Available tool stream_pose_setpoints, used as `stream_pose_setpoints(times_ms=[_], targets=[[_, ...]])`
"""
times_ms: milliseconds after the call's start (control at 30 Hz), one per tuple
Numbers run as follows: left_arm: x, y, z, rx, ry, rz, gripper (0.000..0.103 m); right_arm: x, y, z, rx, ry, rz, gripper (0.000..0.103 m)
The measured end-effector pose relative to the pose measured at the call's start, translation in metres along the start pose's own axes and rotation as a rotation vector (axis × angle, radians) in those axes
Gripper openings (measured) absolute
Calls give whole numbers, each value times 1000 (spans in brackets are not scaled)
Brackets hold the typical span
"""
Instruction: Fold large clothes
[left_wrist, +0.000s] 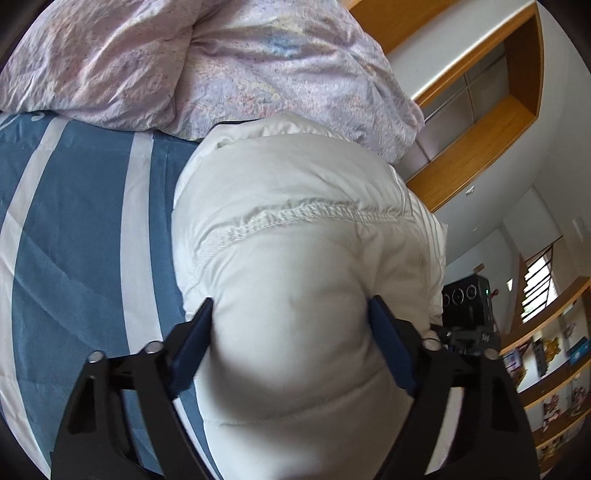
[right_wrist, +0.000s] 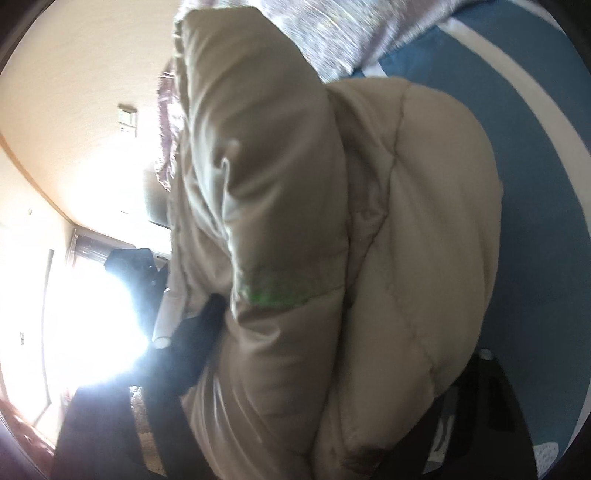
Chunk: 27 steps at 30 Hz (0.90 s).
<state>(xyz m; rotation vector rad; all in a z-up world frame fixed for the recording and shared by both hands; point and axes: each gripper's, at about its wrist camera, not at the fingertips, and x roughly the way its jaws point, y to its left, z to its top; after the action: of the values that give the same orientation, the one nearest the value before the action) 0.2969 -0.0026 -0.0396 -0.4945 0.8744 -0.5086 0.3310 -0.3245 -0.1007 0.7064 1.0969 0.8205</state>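
Left wrist view: left tool (left_wrist: 291, 328) grips a bulge of the white puffer jacket (left_wrist: 295, 229), lying on the blue-striped bedsheet (left_wrist: 85, 221) beside a pink duvet (left_wrist: 221, 66).

Right wrist view: right tool (right_wrist: 332, 369) clamps the jacket's padding; far finger hidden.

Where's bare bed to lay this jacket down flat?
Free: the blue striped sheet, left of the puffy jacket in the left wrist view and below the pink quilt. Crowded: the quilt fills the far end. The left gripper clamps the jacket.
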Motion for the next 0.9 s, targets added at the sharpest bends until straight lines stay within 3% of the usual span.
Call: stream_pose_setpoints(times_ms=[133,300,633,767,900], targets=[[-11,4,3,-1,-23,-15,70,6,10,-1,-25,-19,17,62],[-38,16,12,-13,-77,14,68,29,30,15,-55,1,39,59],[-95,58,25,-59,-152,137,68,110,64,39,-67,90,78,59],[-99,69,23,-59,-143,162,68,123,65,36,-55,99,68,59],[-88,73,22,12,-140,244,68,128,52,37,6,78,35,62]])
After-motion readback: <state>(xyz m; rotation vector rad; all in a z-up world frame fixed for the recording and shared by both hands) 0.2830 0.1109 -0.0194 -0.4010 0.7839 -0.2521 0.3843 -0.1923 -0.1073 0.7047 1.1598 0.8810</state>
